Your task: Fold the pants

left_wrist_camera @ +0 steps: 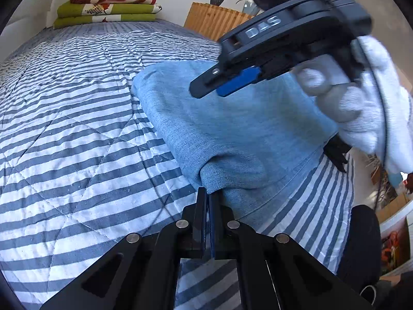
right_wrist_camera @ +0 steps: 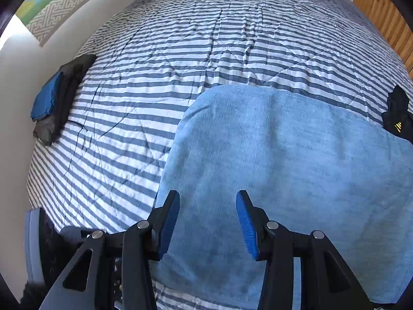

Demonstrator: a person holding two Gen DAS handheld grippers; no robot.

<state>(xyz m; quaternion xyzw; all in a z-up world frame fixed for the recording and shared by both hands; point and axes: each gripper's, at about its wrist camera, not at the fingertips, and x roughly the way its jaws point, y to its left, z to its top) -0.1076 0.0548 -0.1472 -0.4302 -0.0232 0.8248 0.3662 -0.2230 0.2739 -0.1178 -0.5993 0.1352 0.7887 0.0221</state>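
The light blue pants (left_wrist_camera: 232, 129) lie folded in a thick pad on the striped quilt (left_wrist_camera: 77, 118). My left gripper (left_wrist_camera: 207, 192) is shut, and its tips pinch the near corner of the pants. My right gripper (left_wrist_camera: 209, 90), held by a white-gloved hand (left_wrist_camera: 361, 108), hovers over the far part of the pants. In the right wrist view the right gripper (right_wrist_camera: 207, 196) stands open above the pants (right_wrist_camera: 296, 155), with nothing pinched between its blue pads (right_wrist_camera: 247, 222).
A folded dark pile with a blue piece (right_wrist_camera: 59, 98) lies at the bed's left edge. A black item (right_wrist_camera: 397, 113) sits by the pants' right side. Folded green and red blankets (left_wrist_camera: 105, 7) lie at the far end. A wooden cabinet (left_wrist_camera: 214, 20) stands beside the bed.
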